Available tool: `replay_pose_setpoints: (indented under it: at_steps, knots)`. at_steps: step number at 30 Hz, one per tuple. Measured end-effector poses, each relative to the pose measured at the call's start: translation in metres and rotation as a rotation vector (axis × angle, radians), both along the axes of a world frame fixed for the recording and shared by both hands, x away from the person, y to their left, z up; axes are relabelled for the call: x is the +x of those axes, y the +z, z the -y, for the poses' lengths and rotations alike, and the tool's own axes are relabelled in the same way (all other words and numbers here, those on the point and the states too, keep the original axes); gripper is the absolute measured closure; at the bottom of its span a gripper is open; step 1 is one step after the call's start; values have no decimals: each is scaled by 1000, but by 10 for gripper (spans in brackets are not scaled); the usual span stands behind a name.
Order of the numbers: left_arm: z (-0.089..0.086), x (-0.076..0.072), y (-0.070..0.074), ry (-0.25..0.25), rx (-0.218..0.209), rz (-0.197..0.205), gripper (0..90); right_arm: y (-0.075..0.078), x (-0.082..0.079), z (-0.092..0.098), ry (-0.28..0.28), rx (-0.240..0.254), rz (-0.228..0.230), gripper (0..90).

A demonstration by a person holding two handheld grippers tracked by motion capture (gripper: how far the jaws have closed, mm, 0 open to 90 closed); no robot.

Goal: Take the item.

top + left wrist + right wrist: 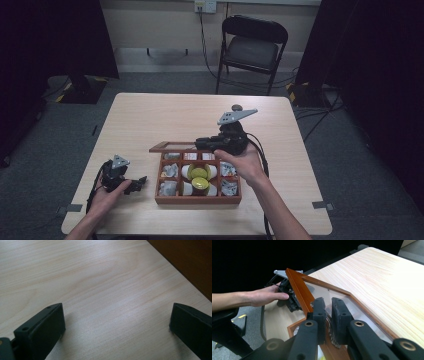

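On the tabletop point(150, 120) stands a wooden box point(198, 199) divided into compartments, with yellow and white round pieces point(199, 173) in the middle cells and crumpled grey packets point(170, 170) in the cells at either side. Its lid point(172, 147), a wooden frame around a clear pane, is raised along the far edge of the box.

The right gripper point(206, 145) reaches in from the right over the back of the box, held in the person's right hand point(245, 165). In the right gripper view its 2 fingers point(319, 312) stand nearly together, pinching the lid point(298, 290) at the frame's rail: the rail runs up and away from between them towards the upper left, and the clear pane spreads to the right of the fingers. A rough, dark-edged bit of something shows low between the fingers; what it is cannot be told. So the right gripper point(329, 312) is closed on the lid, with the lid tilted up off the box.

The left gripper point(136, 183) lies low on the tabletop just left of the box, near its front left corner, in the person's left hand point(107, 197). In the left gripper view its 2 fingers point(47, 325) stand wide apart with bare tabletop point(100, 290) between them, and the brown side of the box point(190, 262) fills the upper right corner, apart from the fingers. The left hand point(265, 296) also appears beyond the lid in the right gripper view.
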State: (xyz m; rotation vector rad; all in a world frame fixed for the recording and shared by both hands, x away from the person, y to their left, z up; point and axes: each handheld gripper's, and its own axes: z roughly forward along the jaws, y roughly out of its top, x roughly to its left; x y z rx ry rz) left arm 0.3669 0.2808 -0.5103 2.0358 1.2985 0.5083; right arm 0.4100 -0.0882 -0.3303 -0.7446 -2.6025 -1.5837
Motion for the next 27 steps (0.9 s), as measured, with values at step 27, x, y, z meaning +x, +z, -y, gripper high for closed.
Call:
replay_pose_setpoints:
  at_steps: [27]
  knots:
    - [6,-14,29,-123,-67,0,219,2,2,0,-9,11,15,820]
